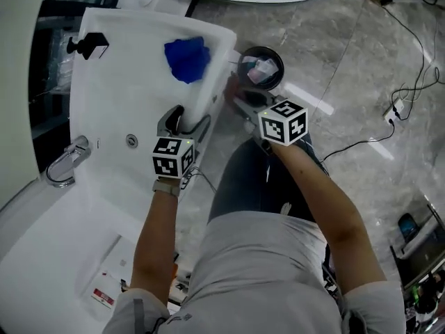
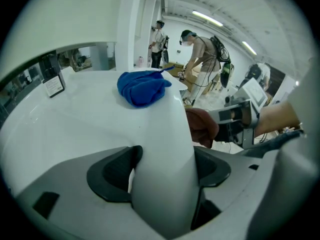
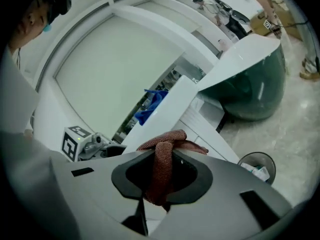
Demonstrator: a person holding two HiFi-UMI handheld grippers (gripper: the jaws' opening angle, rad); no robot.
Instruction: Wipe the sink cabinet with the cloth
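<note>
Cloth [image 3: 162,156] clamped between right gripper [image 3: 160,178] jaws — folded top protruding.

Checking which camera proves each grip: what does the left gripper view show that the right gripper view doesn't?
Only the left gripper view: the left gripper clamped on the sink rim, and a small black item on the sink top. Only the right gripper view: the right gripper with its jaws pinching the brown cloth, plus the bin and a dark tub. Both: the blue cloth on the sink top, and the brown cloth.
</note>
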